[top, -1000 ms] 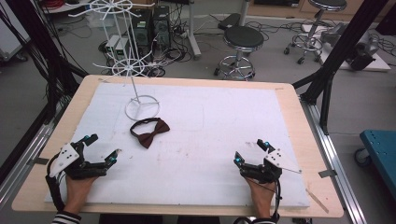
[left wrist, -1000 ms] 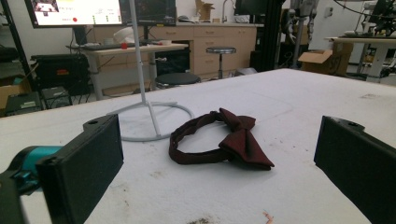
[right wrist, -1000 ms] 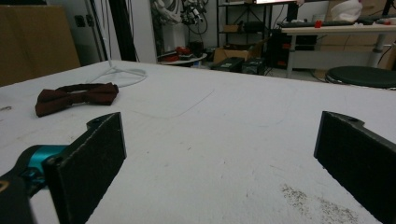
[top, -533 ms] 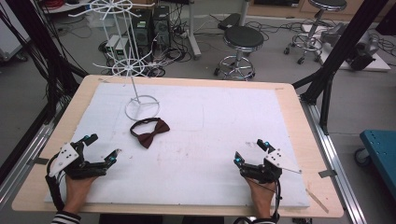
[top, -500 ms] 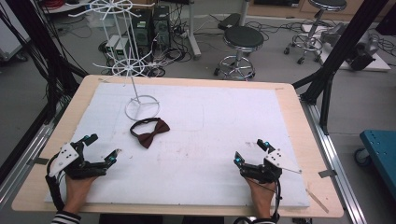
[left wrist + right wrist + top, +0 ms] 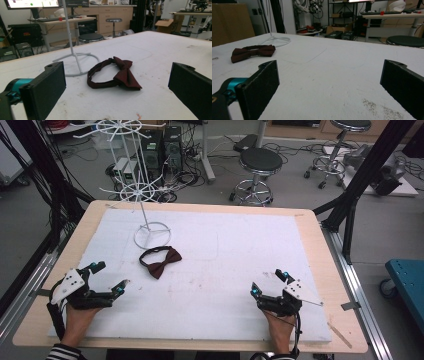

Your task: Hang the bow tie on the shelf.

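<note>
Stillness is the main thing to report: against the high views from a second ago, my left gripper and right gripper sit where they were, and the bow tie has not shifted. I take that to mean the work has not begun and the first reach is yet to be made.

The bow tie, dark red with its strap looped behind, lies flat on the white worktop, just in front of the ring base of the white wire stand and apart from it. My left gripper is near the bow tie, low and to its left, jaws spread wide with nothing between them, and aimed straight at the bow tie. My right gripper rests well to the bow tie's right, likewise spread and empty, seeing the bow tie far off.
</note>
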Demonstrator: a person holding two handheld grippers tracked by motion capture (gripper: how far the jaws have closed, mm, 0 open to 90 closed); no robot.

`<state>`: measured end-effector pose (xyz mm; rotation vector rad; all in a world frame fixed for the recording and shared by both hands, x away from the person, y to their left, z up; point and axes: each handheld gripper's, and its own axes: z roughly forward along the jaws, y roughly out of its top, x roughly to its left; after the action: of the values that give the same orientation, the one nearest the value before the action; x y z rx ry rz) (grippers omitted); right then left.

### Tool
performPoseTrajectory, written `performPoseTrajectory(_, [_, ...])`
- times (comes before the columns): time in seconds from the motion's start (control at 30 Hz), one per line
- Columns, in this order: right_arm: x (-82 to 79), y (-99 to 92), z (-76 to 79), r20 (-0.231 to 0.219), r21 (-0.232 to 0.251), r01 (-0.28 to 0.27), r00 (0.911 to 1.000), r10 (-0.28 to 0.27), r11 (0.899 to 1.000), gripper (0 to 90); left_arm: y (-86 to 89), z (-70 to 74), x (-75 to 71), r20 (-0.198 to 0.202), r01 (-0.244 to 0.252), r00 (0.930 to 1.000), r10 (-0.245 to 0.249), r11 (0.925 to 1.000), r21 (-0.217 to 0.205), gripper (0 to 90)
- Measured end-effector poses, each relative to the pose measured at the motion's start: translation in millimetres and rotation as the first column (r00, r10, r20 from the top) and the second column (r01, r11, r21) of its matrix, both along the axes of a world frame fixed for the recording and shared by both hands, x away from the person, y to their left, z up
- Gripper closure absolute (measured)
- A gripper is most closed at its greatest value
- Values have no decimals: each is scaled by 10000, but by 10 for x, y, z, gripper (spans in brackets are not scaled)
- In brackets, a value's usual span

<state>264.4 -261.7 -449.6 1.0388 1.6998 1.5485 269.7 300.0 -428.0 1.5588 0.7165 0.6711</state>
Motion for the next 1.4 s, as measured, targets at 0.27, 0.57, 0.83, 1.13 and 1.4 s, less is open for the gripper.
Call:
performPoseTrajectory(0.27, [-4,0,1,-43,36,4,10000,-4,10000,15,-128,280,113,-569,844,9952,-794,9922,918,17])
performPoseTrajectory(0.57, [-3,1,0,-34,48,16,10000,-15,10000,15,-293,551,317,-1391,1596,9802,-1408,9779,1350,17])
performPoseTrajectory(0.83, [-1,-4,0,-6,52,26,10000,-26,10000,15,-441,657,483,-1889,1977,9679,-1655,9660,1666,17])
performPoseTrajectory(1.13, [2,-7,-1,-15,100,6,10000,-6,10000,15,-568,672,652,-2450,2205,9546,-1694,9549,1990,17])
performPoseTrajectory(1.4, [4,-11,-1,6,96,-8,10000,8,10000,15,-674,689,846,-3096,2478,9359,-1683,9390,2387,17])
